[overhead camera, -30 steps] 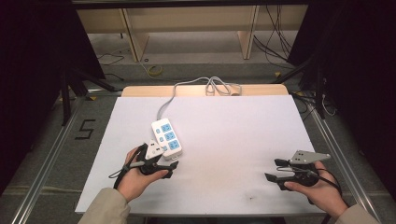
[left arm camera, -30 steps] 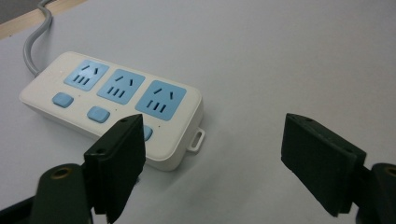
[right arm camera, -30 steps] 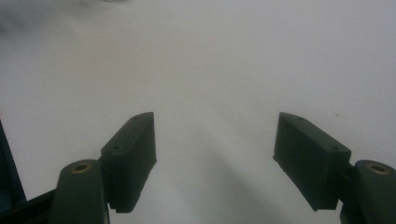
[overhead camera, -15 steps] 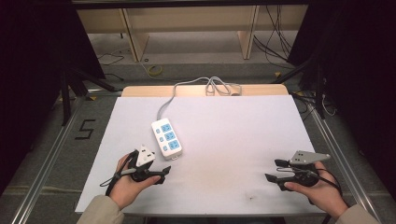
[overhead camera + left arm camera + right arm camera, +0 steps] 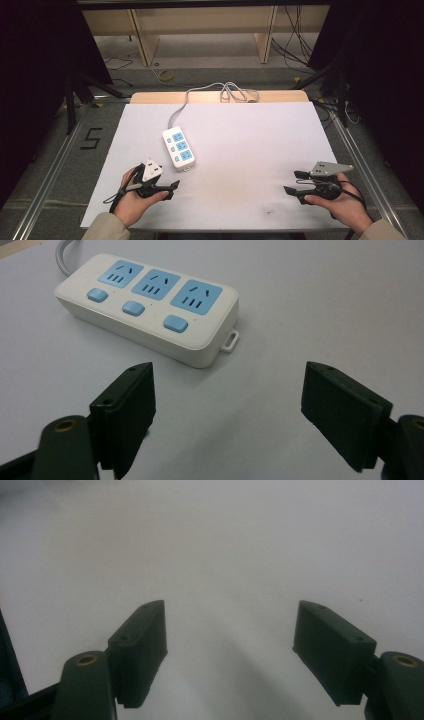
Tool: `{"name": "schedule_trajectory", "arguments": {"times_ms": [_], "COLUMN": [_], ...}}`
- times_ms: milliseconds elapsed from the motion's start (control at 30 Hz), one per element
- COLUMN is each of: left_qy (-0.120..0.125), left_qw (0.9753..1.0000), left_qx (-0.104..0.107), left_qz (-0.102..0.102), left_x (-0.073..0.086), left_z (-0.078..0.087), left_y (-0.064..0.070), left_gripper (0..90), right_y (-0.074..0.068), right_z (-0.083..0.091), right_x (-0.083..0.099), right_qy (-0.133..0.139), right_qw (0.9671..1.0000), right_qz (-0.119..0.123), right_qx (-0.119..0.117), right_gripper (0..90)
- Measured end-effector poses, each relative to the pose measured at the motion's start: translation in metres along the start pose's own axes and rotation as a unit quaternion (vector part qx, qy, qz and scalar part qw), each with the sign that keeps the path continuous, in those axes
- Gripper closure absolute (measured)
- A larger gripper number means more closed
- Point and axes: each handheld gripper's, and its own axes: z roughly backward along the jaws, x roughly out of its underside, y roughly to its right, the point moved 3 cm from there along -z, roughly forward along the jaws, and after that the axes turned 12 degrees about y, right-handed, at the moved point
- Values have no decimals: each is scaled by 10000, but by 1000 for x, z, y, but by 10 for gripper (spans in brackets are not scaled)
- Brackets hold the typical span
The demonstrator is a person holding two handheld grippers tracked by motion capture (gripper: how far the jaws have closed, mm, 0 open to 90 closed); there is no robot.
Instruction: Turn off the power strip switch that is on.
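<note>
A white power strip (image 5: 178, 148) with three blue sockets and three blue switches lies on the white table sheet (image 5: 250, 145), left of the middle. Its grey cable (image 5: 220, 91) runs to the far edge and coils there. My left gripper (image 5: 170, 189) is held near the front edge, a short way in front of the strip's near end and apart from it. In the left gripper view the strip (image 5: 150, 305) lies just beyond my left gripper (image 5: 227, 390), which is open and holds nothing. My right gripper (image 5: 292, 182) rests at the front right, open over bare sheet (image 5: 230, 540).
A strip of wooden tabletop (image 5: 280, 96) shows past the sheet's far edge. On the floor to the left is a "5" marking (image 5: 91, 138). Metal rails (image 5: 365, 165) run along both sides of the table, and wooden shelf legs (image 5: 265, 37) stand behind it.
My left gripper has drawn back from the power strip's near end toward the front edge. The strip and the right gripper have not moved.
</note>
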Motion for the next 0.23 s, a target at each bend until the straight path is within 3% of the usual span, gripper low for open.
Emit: {"name": "schedule_trajectory", "arguments": {"times_ms": [133, 233], "left_qy": [26, 106], "left_qw": [10000, 9998], "left_qx": [-1, 171], "left_qz": [16, 55], "left_x": [-1, -8], "left_z": [0, -2], "left_y": [2, 11], "left_gripper": [215, 216], "right_y": [0, -1], "right_z": [0, 0], "right_x": [0, 0], "right_qy": [-12, -16], "right_qw": [10000, 10000], "right_qz": [-3, 3], "right_qx": [-14, -18], "right_gripper": [295, 293]}}
